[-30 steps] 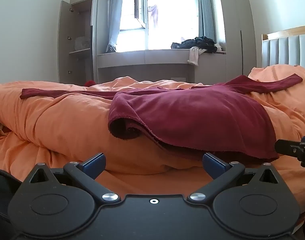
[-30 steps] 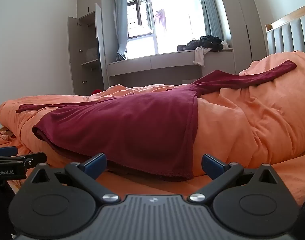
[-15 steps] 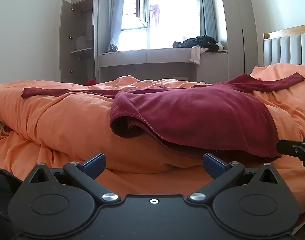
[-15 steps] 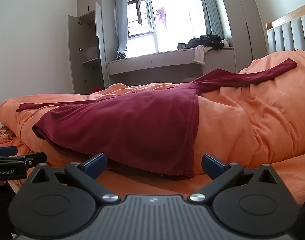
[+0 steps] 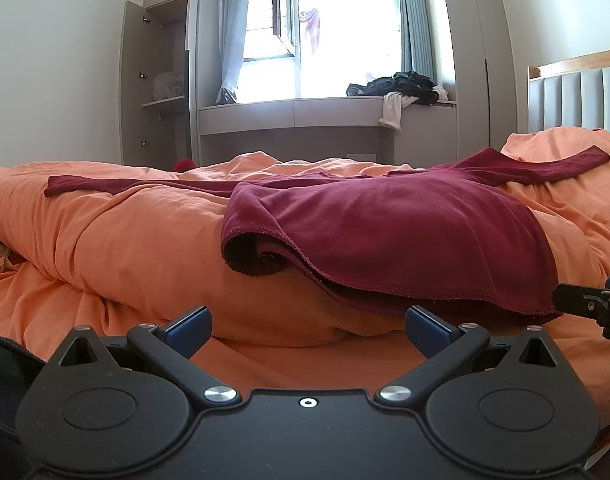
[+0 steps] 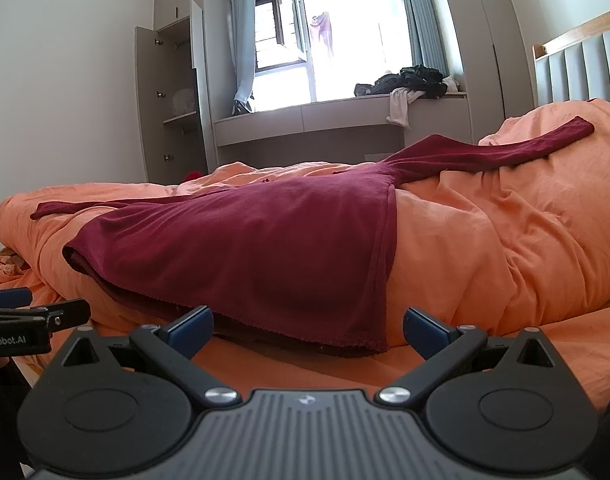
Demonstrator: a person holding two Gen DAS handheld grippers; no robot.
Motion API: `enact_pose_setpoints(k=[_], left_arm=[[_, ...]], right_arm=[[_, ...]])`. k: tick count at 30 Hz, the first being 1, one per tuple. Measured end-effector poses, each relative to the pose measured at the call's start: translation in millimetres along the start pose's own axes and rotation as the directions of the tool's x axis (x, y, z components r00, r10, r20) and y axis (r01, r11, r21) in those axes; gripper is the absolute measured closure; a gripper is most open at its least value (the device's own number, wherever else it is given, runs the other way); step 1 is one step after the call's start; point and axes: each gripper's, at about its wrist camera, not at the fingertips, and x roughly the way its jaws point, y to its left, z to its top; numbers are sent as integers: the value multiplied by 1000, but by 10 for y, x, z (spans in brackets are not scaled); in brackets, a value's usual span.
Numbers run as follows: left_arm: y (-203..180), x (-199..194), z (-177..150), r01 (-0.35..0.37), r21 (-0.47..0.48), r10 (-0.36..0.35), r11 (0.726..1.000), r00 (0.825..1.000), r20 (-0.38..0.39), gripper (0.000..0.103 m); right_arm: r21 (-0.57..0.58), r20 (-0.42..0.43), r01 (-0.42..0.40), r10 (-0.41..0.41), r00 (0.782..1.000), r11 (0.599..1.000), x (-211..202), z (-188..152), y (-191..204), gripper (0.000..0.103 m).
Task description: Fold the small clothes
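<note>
Both tongs (image 5: 307, 326) (image 6: 307, 326) spread wide, near maroon shirt (image 5: 405, 236) hem.

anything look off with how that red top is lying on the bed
Yes. The dark red top is not flat: its near-left hem corner is rolled under, showing a dark pocket. It drapes over a lumpy orange duvet, sleeves spread wide. Both grippers hang open, short of it.

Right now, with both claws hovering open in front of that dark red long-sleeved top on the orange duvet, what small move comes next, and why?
Probably both ease forward to pinch the near hem. The dark red long-sleeved top lies spread on the orange duvet, sleeves out, unfolded. The left gripper and right gripper are open, empty, just short of that hem, whose left corner is curled under.
</note>
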Motion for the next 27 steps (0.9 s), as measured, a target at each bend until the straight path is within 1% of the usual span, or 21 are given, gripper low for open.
enact_pose_setpoints(k=[27], left_arm=[[47,10,-6,-12,-4,12,1000,1000,4,0]], right_arm=[[2,-2,-1,1,1000,1000,6,12,8,0]])
